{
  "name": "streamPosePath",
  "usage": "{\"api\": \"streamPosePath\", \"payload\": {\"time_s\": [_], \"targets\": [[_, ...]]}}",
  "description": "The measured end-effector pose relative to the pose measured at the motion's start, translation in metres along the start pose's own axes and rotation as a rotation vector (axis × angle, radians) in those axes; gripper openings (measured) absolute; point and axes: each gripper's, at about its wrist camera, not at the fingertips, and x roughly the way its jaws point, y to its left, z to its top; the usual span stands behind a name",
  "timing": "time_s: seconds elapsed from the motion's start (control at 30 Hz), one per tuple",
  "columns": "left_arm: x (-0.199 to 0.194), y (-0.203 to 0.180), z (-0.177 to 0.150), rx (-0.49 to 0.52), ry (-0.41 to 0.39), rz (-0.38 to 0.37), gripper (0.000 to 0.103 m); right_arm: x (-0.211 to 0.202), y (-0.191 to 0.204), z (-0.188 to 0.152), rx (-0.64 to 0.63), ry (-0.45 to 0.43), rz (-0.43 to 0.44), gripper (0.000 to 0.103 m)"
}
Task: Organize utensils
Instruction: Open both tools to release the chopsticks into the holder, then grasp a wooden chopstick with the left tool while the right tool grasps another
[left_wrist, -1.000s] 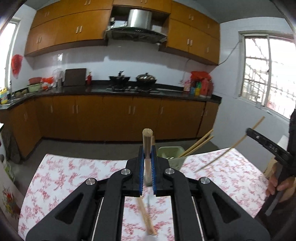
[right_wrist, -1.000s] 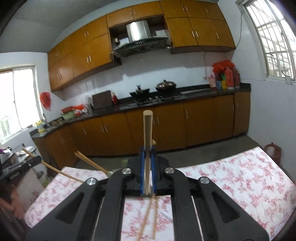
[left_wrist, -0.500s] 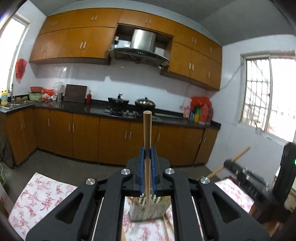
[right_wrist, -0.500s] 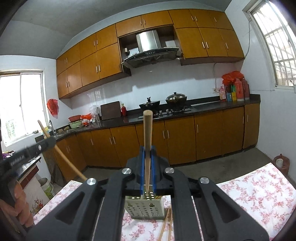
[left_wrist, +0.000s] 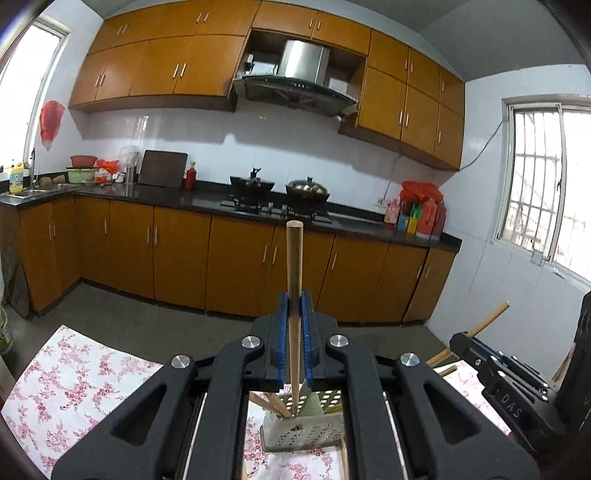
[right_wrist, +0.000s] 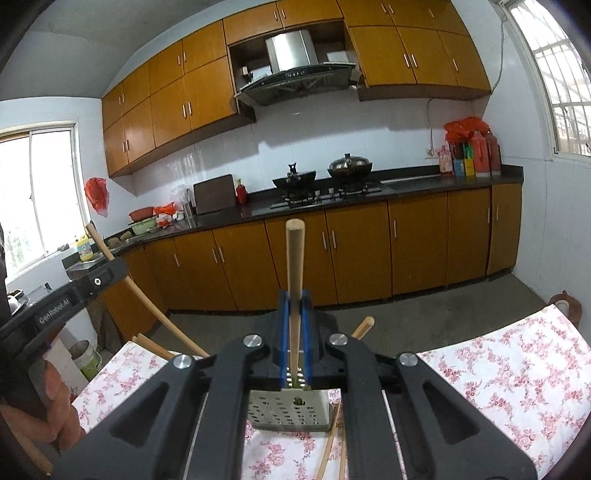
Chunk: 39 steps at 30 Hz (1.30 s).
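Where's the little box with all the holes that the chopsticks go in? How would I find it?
Look at the table with the pink flowered cloth. Near its middle, just past the tips of the two tools, stands the pale green holder. It is the only boxy thing there, its walls are dotted with holes, wooden chopsticks lean out of it, and loose chopsticks lie flat beside it.

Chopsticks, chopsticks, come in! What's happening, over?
Each hand-held gripper, left and right, shut on a chopstick. Holder just below. Loose chopsticks on table.
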Motion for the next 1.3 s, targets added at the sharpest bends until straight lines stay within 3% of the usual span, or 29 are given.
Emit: {"api": "streamPosePath", "payload": {"time_s": [0.27,0.4,0.6,0.77,1.03,1.3], "targets": [[-0.006,0.002,-0.001,0.005,0.036,-0.008,0.01,-0.016,-0.007,-0.001,0.022,-0.013,-0.014,0.014],[-0.023,0.007,0.005,-0.01,0.017,0.001,0.027,-0.039,-0.012,-0.005,0.021,-0.035,-0.033,0.018],[-0.05,0.021,0.0,-0.006,0.032,0.022,0.027,-0.071,-0.027,-0.031,0.026,-0.008,-0.067,0.019],[-0.063,0.046,-0.035,-0.031,0.108,0.064,0.027,-0.063,-0.046,-0.083,0.027,0.128,-0.114,0.019],[-0.043,0.082,-0.107,-0.065,0.302,0.136,0.027,0.01,-0.045,-0.174,0.029,0.441,-0.095,0.019],[-0.031,0.093,-0.147,-0.071,0.42,0.124,0.027,0.057,-0.038,-0.212,-0.01,0.562,-0.121,0.019]]}}
